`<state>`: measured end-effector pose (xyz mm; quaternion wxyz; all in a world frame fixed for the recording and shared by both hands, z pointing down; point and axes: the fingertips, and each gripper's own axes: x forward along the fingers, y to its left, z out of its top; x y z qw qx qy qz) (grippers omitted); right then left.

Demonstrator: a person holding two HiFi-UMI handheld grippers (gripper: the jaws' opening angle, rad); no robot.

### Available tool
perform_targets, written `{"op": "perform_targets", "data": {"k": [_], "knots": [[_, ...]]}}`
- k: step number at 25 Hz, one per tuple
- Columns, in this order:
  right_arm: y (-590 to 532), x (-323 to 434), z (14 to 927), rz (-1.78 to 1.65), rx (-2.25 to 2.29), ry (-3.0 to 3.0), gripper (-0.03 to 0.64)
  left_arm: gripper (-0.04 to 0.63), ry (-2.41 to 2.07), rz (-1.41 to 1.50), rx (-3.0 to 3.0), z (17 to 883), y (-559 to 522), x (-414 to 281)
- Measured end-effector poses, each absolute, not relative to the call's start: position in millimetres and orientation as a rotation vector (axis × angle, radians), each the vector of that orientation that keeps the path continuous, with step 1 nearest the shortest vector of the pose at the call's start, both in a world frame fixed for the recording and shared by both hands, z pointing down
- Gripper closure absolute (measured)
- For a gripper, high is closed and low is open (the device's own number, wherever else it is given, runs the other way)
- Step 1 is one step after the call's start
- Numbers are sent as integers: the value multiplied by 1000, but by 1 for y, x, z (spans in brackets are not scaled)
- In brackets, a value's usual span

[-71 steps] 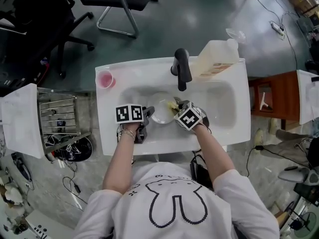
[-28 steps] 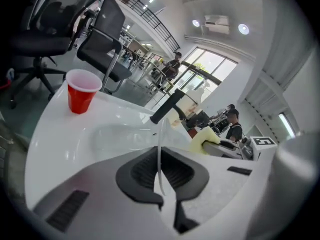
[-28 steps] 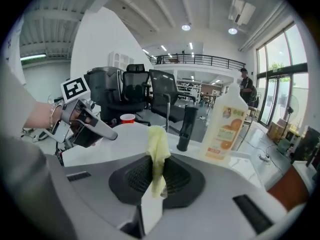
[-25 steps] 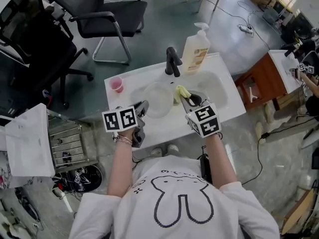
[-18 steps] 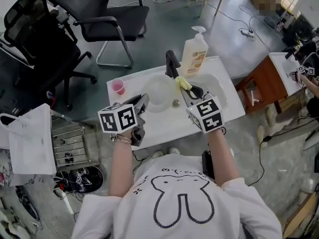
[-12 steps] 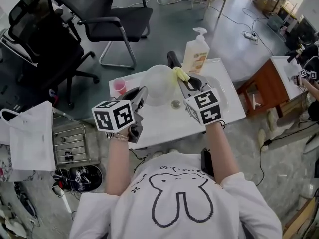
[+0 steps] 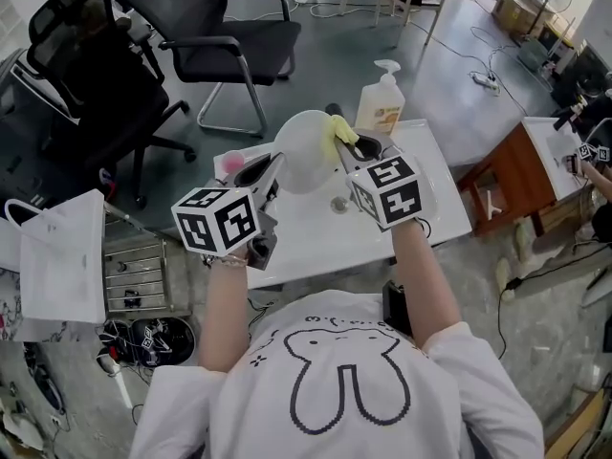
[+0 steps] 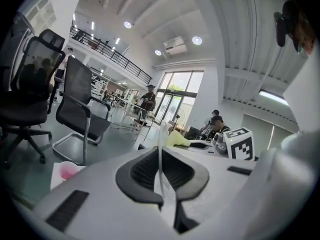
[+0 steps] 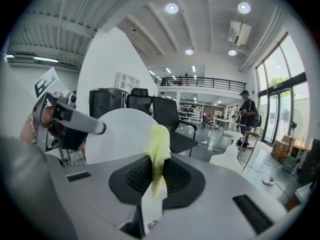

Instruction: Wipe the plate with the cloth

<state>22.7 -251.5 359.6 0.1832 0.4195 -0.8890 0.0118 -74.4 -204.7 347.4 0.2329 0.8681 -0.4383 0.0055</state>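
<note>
At upper centre, the left tongs (image 7: 272,168) clamp the plate (image 7: 306,151) by its rim above the sink (image 7: 308,229), and the right tongs (image 7: 350,147) clamp the yellow cloth (image 7: 342,134) at the plate's right edge.

yellow cloth (image 9: 159,146) pinched in hand-held gripper (image 9: 157,176), white plate (image 9: 117,134) behind

Grey floor (image 7: 435,70), black office chairs (image 7: 239,38), ceiling spotlights (image 9: 171,7).

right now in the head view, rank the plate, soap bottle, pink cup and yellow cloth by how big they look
1. plate, held up nearer the camera
2. soap bottle
3. yellow cloth and pink cup: alike, cup partly hidden
</note>
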Motion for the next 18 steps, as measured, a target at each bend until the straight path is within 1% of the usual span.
{"op": "perform_targets", "data": {"k": [4, 18], "knots": [[-239, 16, 377, 30, 1114, -2477, 568, 575, -1222, -7, 2379, 343, -205, -75], [-211, 20, 416, 180, 1074, -2473, 568, 572, -1244, -30, 2369, 343, -207, -75]]}}
